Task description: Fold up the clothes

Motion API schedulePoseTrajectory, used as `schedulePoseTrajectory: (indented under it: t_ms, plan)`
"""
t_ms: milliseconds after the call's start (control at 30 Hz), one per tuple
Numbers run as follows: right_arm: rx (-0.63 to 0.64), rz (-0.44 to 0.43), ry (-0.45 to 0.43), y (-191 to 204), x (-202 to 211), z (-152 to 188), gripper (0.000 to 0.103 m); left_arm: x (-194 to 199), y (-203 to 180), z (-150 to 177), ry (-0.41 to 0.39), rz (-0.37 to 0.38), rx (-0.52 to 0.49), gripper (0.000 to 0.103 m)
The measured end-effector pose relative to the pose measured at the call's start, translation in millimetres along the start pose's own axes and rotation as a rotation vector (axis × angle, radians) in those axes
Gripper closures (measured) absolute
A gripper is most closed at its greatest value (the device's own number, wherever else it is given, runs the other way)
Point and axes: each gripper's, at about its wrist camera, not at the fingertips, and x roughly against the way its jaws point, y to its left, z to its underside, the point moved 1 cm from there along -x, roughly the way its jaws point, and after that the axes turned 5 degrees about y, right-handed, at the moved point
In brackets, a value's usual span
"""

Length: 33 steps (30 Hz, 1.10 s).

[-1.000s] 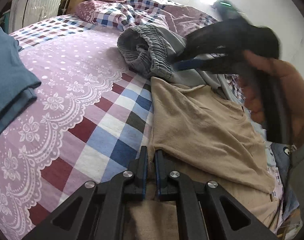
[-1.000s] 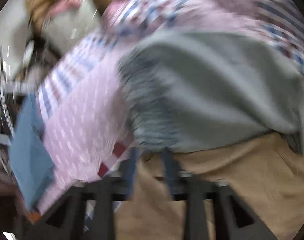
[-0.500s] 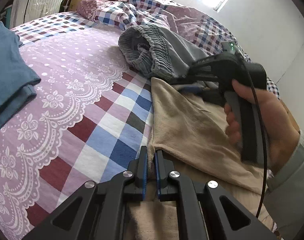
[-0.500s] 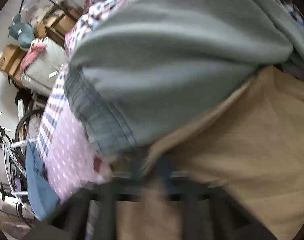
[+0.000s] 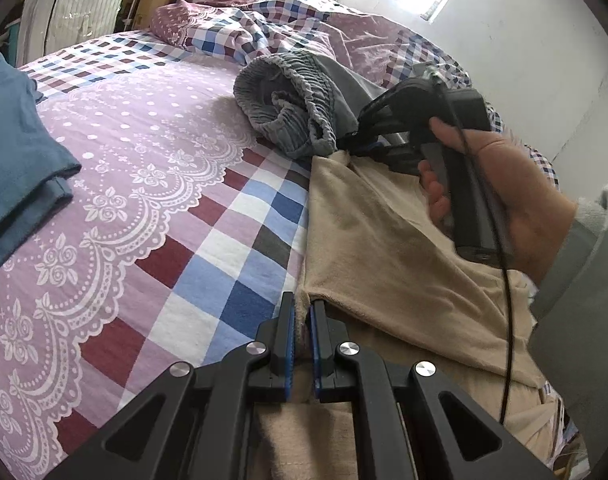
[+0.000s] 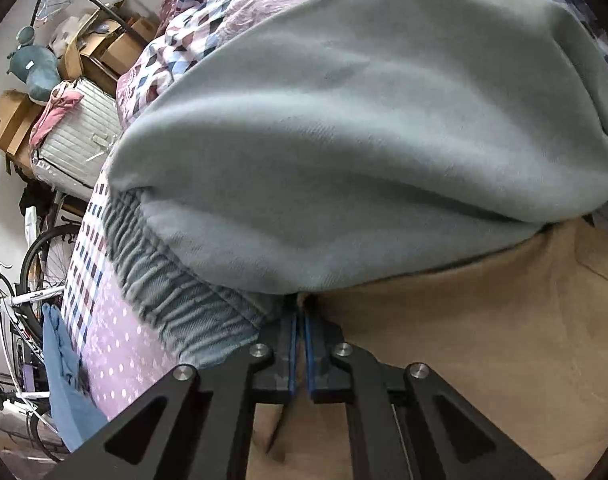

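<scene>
A: Two corners of the beige garment (image 5: pixel 383 248) are being taken, one by each hand-held gripper. The left hand-held gripper (image 5: pixel 302 320) is seen clamped on the near corner, the cloth pinched between its blue pads.

B: And the right hand-held gripper (image 6: pixel 298 312)?

A: Its jaws are nearly together at the far corner, though they are opening slightly at this moment. A fold of beige cloth appears to be caught at the tips, right under the edge of the grey trousers (image 6: pixel 343 140). How firmly it is held cannot be told.

B: Then what should be minded?

A: The far grip should be checked before anything is lifted. Only beige cloth should be held; the elastic waistband (image 5: pixel 304 92) lies just beside the tips and could be dragged along if it is pinched too.

B: Where does the garment lie?

A: It is spread on the bed (image 5: pixel 144 160), along the right side of the checked and floral sheet, with its far edge tucked beneath the grey trousers. A folded blue garment (image 5: pixel 16 152) is laid well apart on the left.

B: So the lift?

A: It is best made with both corners raised evenly, the edge kept taut between them, and the cloth drawn clear of the trousers before it is carried over for the fold. Slack on one side would probably leave the fold crooked.
</scene>
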Motion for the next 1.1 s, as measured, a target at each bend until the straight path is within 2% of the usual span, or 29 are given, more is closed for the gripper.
schedulePoseTrajectory:
  t_ms: [33, 100, 300, 367, 400, 433, 533, 633, 767, 933, 967, 1067, 1100]
  plan:
    - [0.007, -0.001, -0.007, -0.3, 6.7, 2.9, 0.080, -0.1, 0.1, -0.4, 0.001, 0.001, 0.003, 0.097]
    - [0.012, -0.017, -0.024, -2.8, 20.1, 10.5, 0.060, -0.2, 0.4, -1.5, 0.003, 0.005, 0.009, 0.097]
    - [0.056, -0.004, 0.031, -1.9, 19.4, 28.6, 0.061, 0.9, 1.5, -3.6, 0.003, 0.022, 0.027, 0.097]
    - [0.099, -0.004, 0.032, 8.1, 13.6, 33.3, 0.078, 2.1, 1.2, -4.0, 0.000, 0.027, 0.028, 0.097]
    - [0.118, 0.012, 0.024, 14.3, 12.3, 34.4, 0.098, 2.6, 1.1, -4.1, -0.001, 0.030, 0.029, 0.097]
    - [0.138, 0.033, 0.015, 20.6, 11.2, 35.2, 0.098, 3.2, 1.0, -4.3, -0.003, 0.033, 0.029, 0.098]
    - [0.166, 0.069, -0.012, 42.0, 8.2, 28.2, 0.099, 6.6, -1.0, -3.6, -0.013, 0.039, 0.026, 0.098]
    - [0.125, 0.057, -0.042, 56.0, 5.4, 11.5, 0.099, 8.0, -6.7, -0.9, -0.018, 0.035, 0.001, 0.098]
    - [0.174, 0.114, -0.011, 73.7, -18.3, 1.9, 0.099, 5.5, -10.9, 0.2, -0.001, 0.010, -0.018, 0.098]
    - [0.227, 0.122, -0.008, 70.0, -22.5, 5.3, 0.097, 3.9, -13.9, 0.0, 0.014, -0.008, -0.022, 0.098]
    - [0.238, 0.134, -0.012, 69.6, -20.2, 6.7, 0.095, 4.3, -14.3, -0.3, 0.016, -0.009, -0.022, 0.098]
    - [0.267, 0.174, -0.048, 85.2, -20.4, 8.8, 0.076, 5.5, -15.5, -0.9, 0.021, -0.014, -0.023, 0.097]
    - [0.260, 0.160, -0.061, 92.0, -18.8, 8.3, 0.064, 5.9, -15.9, -1.2, 0.023, -0.016, -0.023, 0.097]
